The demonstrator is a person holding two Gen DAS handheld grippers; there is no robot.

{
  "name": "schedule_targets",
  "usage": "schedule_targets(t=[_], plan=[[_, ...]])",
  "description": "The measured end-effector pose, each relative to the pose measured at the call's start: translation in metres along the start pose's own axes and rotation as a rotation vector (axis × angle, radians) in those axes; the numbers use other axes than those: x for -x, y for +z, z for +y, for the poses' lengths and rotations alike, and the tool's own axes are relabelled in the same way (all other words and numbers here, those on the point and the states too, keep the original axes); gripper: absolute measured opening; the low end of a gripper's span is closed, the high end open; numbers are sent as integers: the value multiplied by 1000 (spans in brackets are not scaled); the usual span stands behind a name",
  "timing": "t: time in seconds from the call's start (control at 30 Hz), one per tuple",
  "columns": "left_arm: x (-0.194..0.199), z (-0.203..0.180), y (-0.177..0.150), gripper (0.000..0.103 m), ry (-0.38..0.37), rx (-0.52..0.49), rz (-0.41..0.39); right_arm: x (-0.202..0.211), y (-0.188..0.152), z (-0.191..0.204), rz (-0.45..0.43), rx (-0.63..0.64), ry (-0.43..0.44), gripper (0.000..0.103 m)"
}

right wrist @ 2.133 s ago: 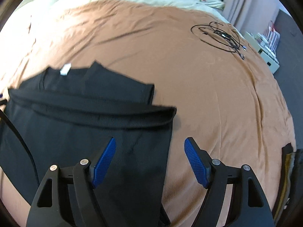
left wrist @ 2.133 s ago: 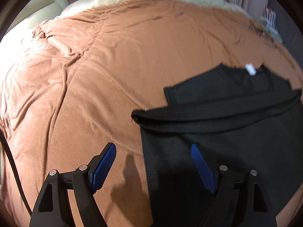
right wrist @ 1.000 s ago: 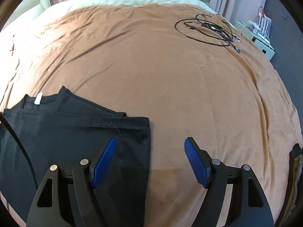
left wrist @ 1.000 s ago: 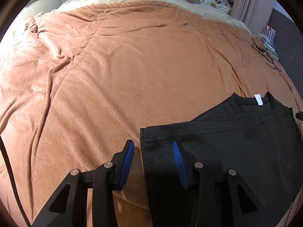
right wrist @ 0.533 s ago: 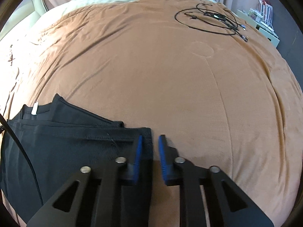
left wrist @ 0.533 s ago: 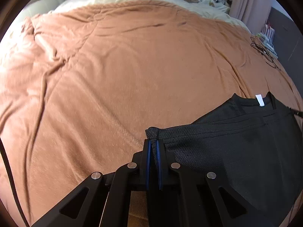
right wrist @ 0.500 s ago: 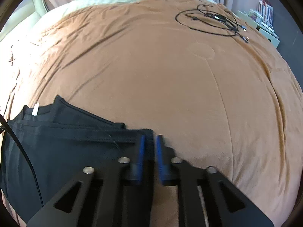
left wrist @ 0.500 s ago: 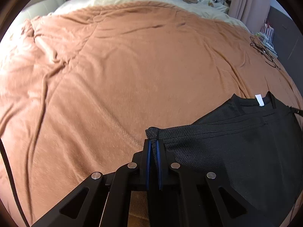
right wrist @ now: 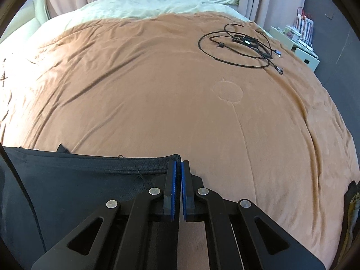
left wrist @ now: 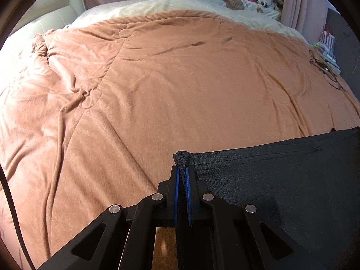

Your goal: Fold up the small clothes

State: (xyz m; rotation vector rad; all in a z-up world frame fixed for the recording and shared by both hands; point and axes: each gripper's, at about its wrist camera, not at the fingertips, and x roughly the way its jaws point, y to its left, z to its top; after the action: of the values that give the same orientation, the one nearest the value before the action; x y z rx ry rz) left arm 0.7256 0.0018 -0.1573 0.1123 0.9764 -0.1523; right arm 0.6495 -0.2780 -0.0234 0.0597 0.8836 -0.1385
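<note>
A black knit garment (left wrist: 281,193), already doubled over on itself with stacked edges showing along its far side, lies at the near edge of the bed on a brown blanket (left wrist: 180,85). The left gripper (left wrist: 181,173) has its blue pads pressed together on the garment's left corner, a small peak of fabric poking up past the fingertips. In the right wrist view the right gripper (right wrist: 177,168) is likewise pinched together at the garment's (right wrist: 78,180) right corner; the hem runs right up to the inner pad, and the cloth appears to be caught between the pads, though the last bit of fabric is hard to see. The edge between the two corners looks taut and a little raised off the blanket. Judging from this, the earlier folds are done and another fold is just under way: both corners are secured, but the held edge has not yet been carried across, so the laying down, the smoothing and the release are left. Away from the work, a coiled black cable (right wrist: 238,47) lies on the far right of the blanket, well apart from the garment, and a cream duvet (right wrist: 157,2) covers the head of the bed.
</note>
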Motion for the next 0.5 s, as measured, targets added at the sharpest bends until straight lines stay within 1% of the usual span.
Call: schedule_targets(t=[0.13,0.2,0.3,0.33,0.37,0.4,0.43,0.47,0.5], plan=[[-11,0,4,7,27,6,15,-15,10,12,3,15,-29,1],[-15,-2,4,8,34,-1,37,-21,14,16,6,30,-40,1],[-11,-2,1,14,27,-6,51,-21,14,20,9,49,-86,2],[-8,-1,-1,21,19,-3,51,-20,14,20,16,47,-71,3],[-5,1,-3,29,9,3,50,-18,13,18,24,42,-45,7],[0,3,-6,33,0,11,46,-16,12,15,33,35,-31,23],[5,4,-9,37,-5,19,44,-13,9,12,37,29,-25,32],[9,5,-12,40,-8,25,46,-8,8,7,34,22,-15,51],[15,7,-16,40,-17,31,51,-3,7,4,29,17,-6,57]])
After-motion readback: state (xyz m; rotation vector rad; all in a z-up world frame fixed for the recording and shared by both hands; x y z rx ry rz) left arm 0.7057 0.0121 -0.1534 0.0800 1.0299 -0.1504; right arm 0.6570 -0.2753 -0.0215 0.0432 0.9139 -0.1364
